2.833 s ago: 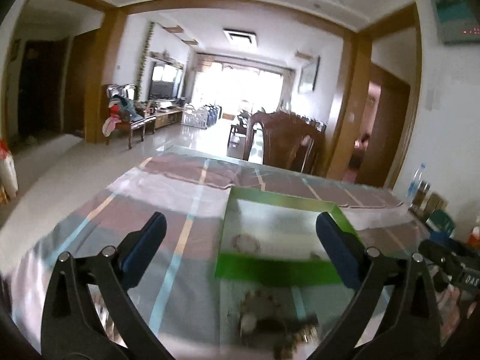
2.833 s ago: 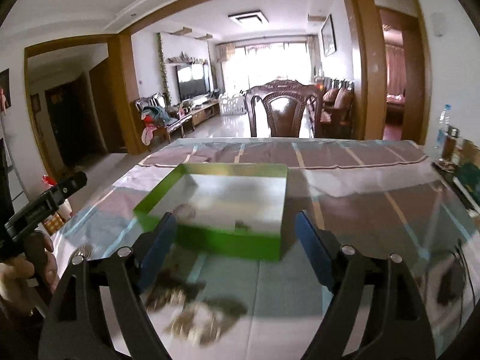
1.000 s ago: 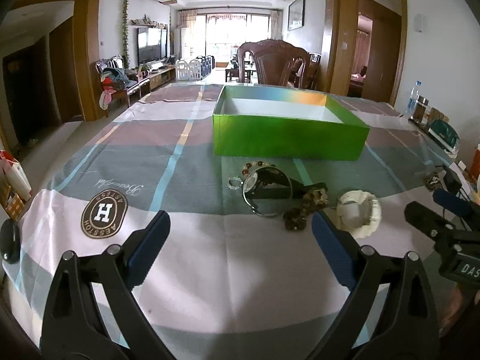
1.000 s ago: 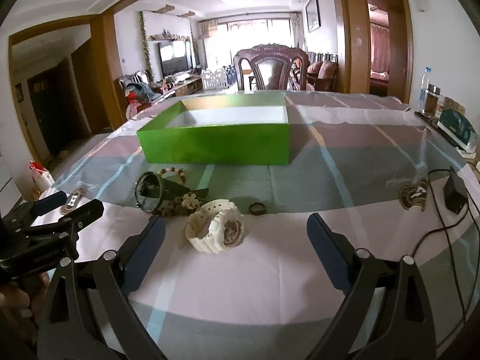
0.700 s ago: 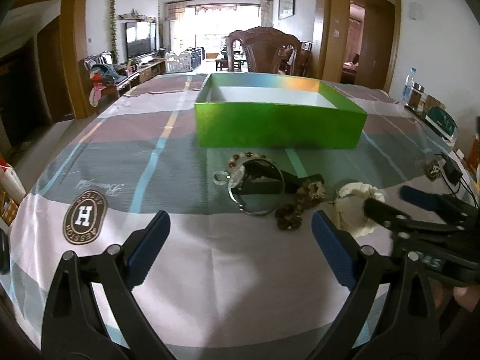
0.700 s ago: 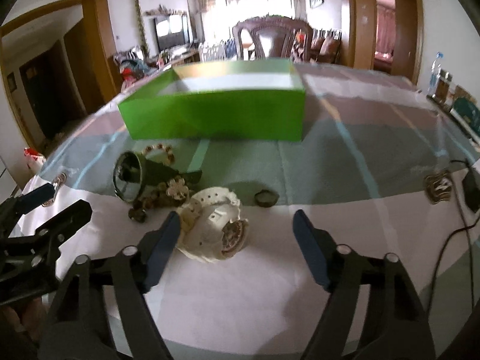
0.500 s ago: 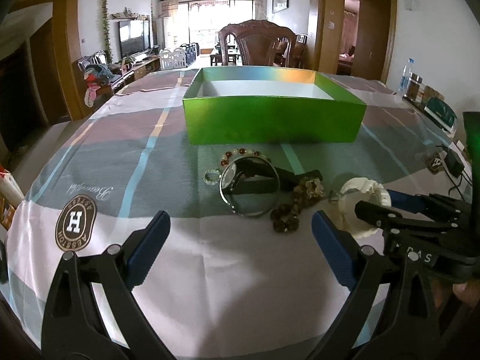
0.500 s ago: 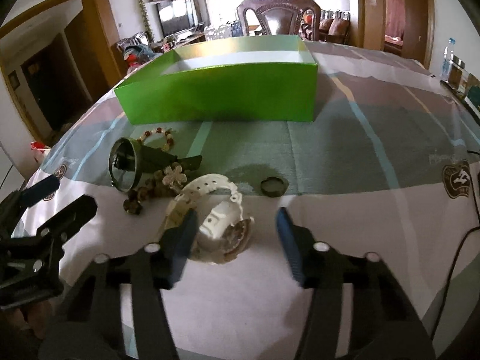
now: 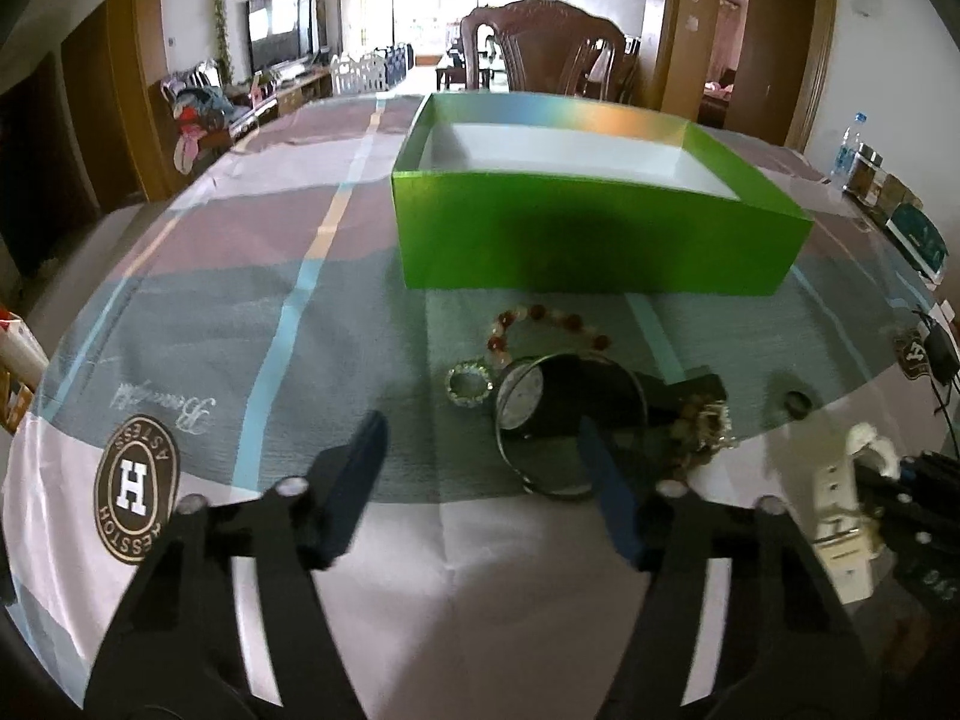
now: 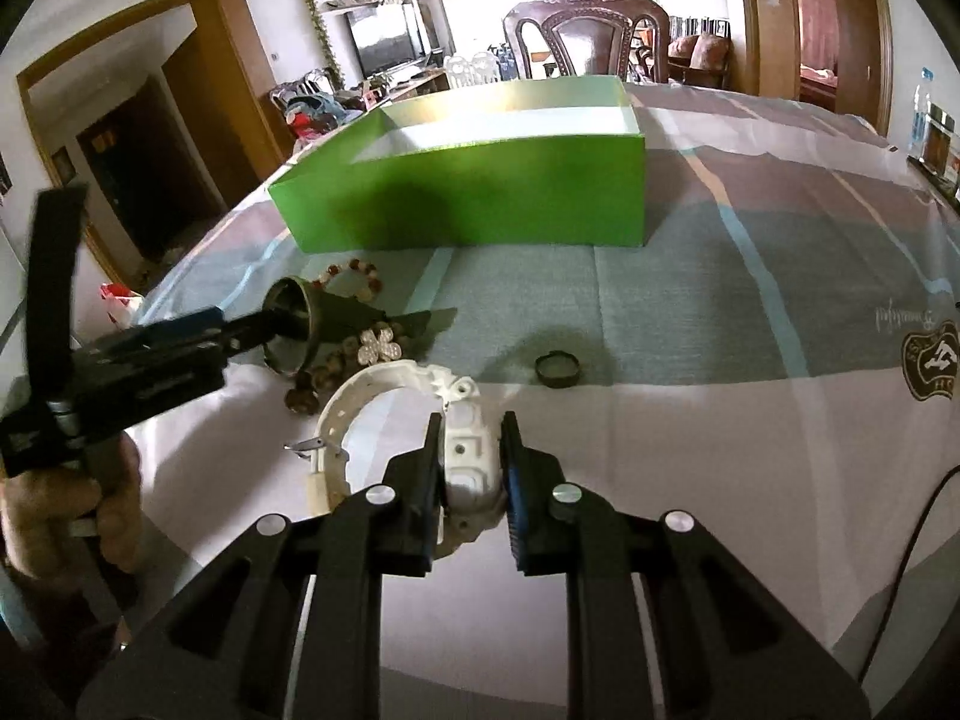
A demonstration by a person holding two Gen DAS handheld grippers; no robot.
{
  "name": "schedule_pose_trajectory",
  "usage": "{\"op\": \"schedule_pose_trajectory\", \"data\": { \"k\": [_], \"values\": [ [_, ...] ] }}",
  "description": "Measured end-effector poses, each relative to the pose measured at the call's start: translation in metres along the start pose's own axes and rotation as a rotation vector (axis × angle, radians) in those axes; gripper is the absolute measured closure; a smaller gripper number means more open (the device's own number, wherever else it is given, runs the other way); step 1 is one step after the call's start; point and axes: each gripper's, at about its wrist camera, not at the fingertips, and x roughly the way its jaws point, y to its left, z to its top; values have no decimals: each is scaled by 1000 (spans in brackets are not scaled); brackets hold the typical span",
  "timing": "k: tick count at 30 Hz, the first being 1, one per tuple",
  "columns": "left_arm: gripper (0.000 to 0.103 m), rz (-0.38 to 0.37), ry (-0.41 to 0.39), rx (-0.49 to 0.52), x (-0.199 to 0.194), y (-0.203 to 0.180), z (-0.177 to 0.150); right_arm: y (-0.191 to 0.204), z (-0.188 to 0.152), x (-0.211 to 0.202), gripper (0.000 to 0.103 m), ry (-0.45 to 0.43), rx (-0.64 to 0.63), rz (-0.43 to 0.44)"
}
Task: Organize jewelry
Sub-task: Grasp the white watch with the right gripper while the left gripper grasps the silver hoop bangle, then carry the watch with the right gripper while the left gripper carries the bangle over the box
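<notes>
My right gripper (image 10: 471,456) is shut on the case of a white watch (image 10: 384,396) lying on the tablecloth; the watch also shows in the left wrist view (image 9: 840,504). My left gripper (image 9: 480,474) is open, its fingers reaching toward a dark watch (image 9: 564,414) that lies on its side; its right finger overlaps that watch. Near it lie a red bead bracelet (image 9: 540,324), a sparkly ring (image 9: 469,384), a brown bead bracelet with a flower charm (image 10: 378,348) and a dark ring (image 10: 558,367). An open green box (image 9: 594,228) stands behind them.
A dark wooden chair (image 9: 540,48) stands beyond the table's far edge. Bottles and small boxes (image 9: 876,180) sit at the right edge, with a black cable and plug (image 9: 939,354). The striped tablecloth (image 9: 240,300) has round logo prints.
My right gripper has closed on the white watch. My left gripper has moved forward toward the dark watch and its fingers have narrowed.
</notes>
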Motion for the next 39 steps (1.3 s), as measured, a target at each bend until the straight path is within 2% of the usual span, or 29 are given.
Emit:
{"op": "schedule_pose_trajectory", "data": {
  "k": [2,4,6,10,15,19,24,29,39],
  "values": [
    [59,-7,23,3,5,0,0,0,2,-3,85,-10,1,3],
    [78,-24,43,6,11,-1,-2,1,4,-6,85,-19,0,8],
    [91,-59,59,-10,13,-1,-3,2,5,-7,85,-25,-1,11],
    [100,-63,24,-2,5,-3,-5,1,6,-9,85,-30,4,15],
    [100,-68,-71,-9,-28,-3,-5,3,5,-19,85,-50,1,18],
    [100,-84,-179,-15,-75,-1,-6,9,6,-36,85,-98,-15,13],
    [100,-97,-267,-17,-126,0,-14,19,3,-63,85,-162,-42,17],
    [99,-110,-300,-10,-157,-5,-27,27,-3,-90,85,-222,-62,9],
    [99,-138,-310,-6,-184,-11,-45,37,-12,-115,85,-255,-84,-7]
  ]
}}
